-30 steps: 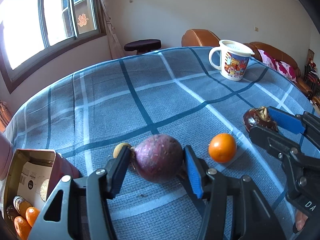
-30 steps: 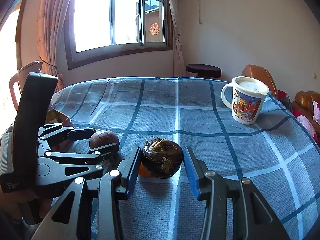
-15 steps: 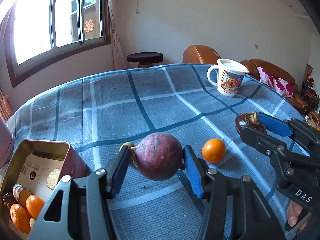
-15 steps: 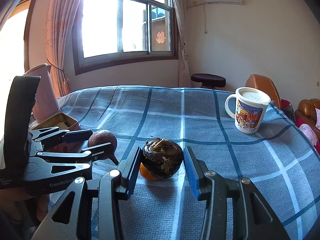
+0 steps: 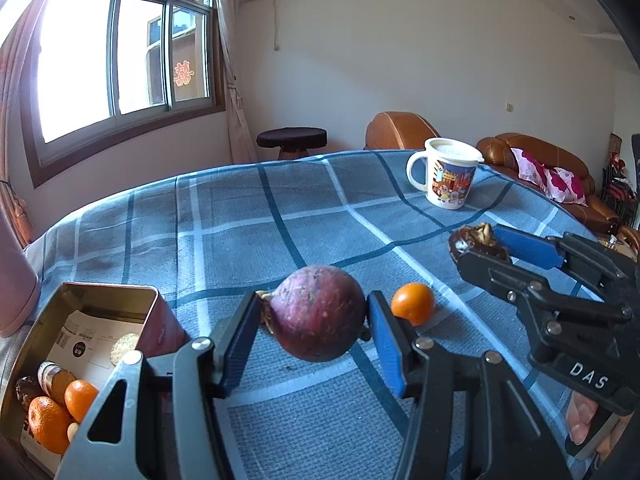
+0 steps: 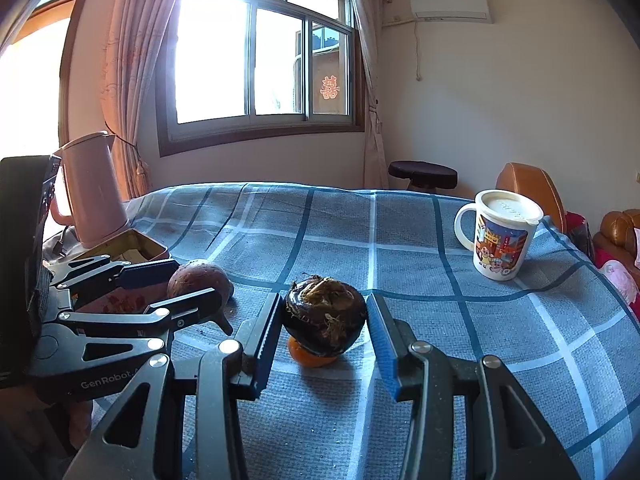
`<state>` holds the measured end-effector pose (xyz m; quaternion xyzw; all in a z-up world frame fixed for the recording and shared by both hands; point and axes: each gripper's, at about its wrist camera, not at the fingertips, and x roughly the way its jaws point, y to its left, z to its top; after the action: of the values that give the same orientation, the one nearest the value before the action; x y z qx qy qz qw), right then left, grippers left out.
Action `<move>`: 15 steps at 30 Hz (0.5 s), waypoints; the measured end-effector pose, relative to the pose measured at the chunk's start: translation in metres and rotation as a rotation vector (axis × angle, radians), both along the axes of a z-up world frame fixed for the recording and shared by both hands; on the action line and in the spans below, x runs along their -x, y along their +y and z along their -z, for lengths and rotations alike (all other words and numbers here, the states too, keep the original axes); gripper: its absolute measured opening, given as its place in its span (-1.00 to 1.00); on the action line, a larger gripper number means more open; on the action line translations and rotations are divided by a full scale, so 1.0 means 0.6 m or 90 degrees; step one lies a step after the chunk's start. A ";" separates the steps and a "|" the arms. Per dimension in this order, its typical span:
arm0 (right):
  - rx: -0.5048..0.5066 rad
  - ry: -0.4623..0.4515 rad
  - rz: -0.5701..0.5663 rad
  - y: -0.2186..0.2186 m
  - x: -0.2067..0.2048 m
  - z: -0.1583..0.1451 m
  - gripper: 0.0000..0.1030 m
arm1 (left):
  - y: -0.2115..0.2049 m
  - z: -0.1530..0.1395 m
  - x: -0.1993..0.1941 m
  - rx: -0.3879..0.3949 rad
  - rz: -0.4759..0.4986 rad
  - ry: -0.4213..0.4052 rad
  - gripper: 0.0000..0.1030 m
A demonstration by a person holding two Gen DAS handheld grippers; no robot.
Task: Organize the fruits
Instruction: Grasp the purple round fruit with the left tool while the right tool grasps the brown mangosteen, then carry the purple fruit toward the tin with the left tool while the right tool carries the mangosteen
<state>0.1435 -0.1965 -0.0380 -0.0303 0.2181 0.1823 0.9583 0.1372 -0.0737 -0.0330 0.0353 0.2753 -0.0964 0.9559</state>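
**Two fruits aloft over the checked cloth, tin waiting at left**

I have the left gripper (image 5: 308, 328) closed about halfway on a round purple fruit (image 5: 318, 312), pads at its widest girth, lifted clear of the blue plaid table (image 5: 320, 208) and near the open tin (image 5: 104, 292) holding oranges (image 5: 50, 420). It looks firm and fairly heavy, its skin matte enough to hold. My right gripper (image 6: 322, 340) pinches a smaller dark fruit (image 6: 325, 316) with a dry, brittle-looking crown, best gripped at the sides. A small orange (image 5: 413, 303) lies on the cloth, smooth and likely to roll. Legible: "DAS" and "GenRobot" on the gripper bodies; the cartoon mug (image 5: 445, 178) shows no readable text.
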 end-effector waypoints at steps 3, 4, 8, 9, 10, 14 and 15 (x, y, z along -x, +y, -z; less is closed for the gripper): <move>-0.001 -0.006 -0.002 0.000 0.003 -0.001 -0.12 | -0.002 -0.003 0.006 -0.003 0.000 -0.012 0.10; -0.001 -0.009 -0.003 0.000 0.004 -0.002 -0.12 | -0.002 -0.004 0.009 -0.003 0.000 -0.016 0.10; -0.005 -0.020 -0.008 -0.001 0.009 -0.004 -0.12 | -0.002 -0.007 0.018 -0.003 -0.002 -0.031 0.10; -0.007 -0.024 -0.010 -0.001 0.011 -0.004 -0.12 | -0.001 -0.008 0.020 -0.003 -0.002 -0.034 0.10; -0.008 -0.027 -0.011 -0.002 0.012 -0.005 -0.12 | -0.001 -0.009 0.022 -0.002 -0.003 -0.038 0.10; -0.011 -0.040 -0.017 -0.002 0.018 -0.007 -0.12 | 0.000 -0.011 0.032 -0.003 -0.005 -0.050 0.10; -0.012 -0.043 -0.019 -0.002 0.019 -0.007 -0.12 | 0.000 -0.012 0.034 -0.002 -0.007 -0.054 0.10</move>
<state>0.1320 -0.1980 -0.0337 -0.0306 0.1835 0.1977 0.9624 0.1169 -0.0735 -0.0256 0.0393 0.2346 -0.0893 0.9672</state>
